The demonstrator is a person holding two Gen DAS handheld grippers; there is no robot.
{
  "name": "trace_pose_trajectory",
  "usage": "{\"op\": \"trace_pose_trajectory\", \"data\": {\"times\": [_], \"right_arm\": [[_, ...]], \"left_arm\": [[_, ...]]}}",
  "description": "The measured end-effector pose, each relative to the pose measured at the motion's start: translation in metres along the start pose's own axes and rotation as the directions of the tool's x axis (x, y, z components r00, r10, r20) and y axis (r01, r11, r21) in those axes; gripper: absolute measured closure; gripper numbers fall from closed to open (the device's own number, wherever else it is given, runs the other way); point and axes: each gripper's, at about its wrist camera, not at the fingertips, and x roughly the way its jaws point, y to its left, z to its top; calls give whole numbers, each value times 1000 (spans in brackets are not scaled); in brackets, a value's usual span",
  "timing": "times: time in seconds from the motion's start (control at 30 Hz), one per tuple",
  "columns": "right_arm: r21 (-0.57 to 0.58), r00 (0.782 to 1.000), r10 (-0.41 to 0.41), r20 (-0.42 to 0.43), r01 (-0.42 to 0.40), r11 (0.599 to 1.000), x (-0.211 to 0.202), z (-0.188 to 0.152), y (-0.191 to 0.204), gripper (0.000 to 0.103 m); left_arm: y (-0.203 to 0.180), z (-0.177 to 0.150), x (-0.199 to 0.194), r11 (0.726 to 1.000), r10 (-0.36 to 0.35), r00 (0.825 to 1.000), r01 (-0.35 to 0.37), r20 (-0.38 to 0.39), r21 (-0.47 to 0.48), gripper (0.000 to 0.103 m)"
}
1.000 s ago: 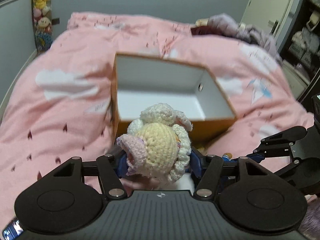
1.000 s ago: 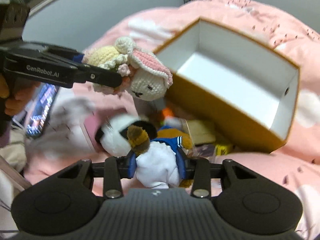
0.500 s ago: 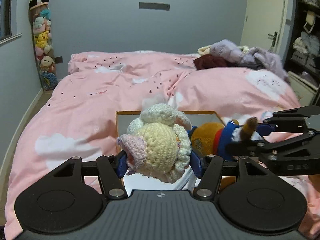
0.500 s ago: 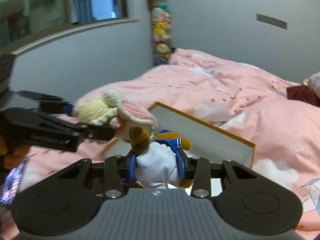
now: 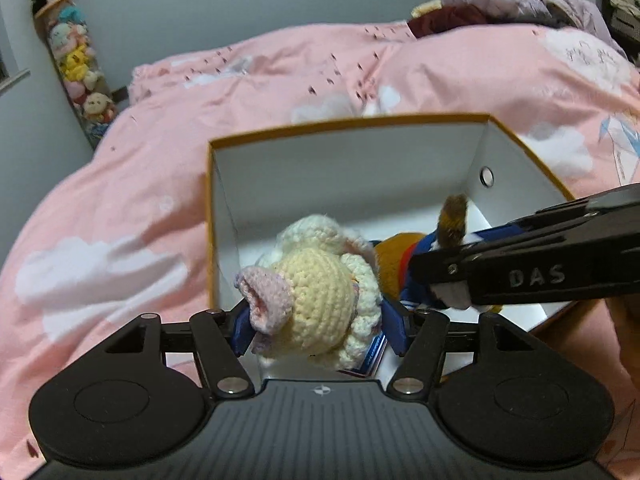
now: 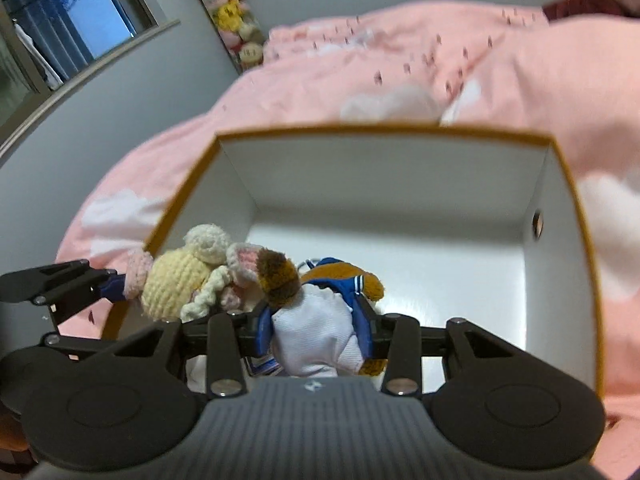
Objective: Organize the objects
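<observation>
Box [image 6: 560,216] | left jaws pinch crochet doll [image 5: 316,292]; right pinch plush [image 6: 316,332], faces hidden

Both wrist views close, angled down into open box [image 5: 352,168] [image 6: 384,184] on pink bed; left view from left, right view from right; each sees other's gripper.
</observation>
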Motion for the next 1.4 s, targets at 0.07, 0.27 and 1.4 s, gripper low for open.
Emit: {"op": "trace_pose_trajectory", "data": {"times": [0.07,0.27,1.4], "right_arm": [[3,1000,14,-24,-14,1000,4,-5,0,54],[-9,1000,9,-19,-9,1000,2,-2,3,26],[-340,963,-184,-198,109,934,-65,-119,38,25]], "left_arm": [[-1,-2,3,1000,-15,1000,15,-11,-1,27],[0,-10,-5,1000,-25,1000,25,9,-16,25],[-19,-105,-80,980,-185,977,176,-106,-94,25]]}}
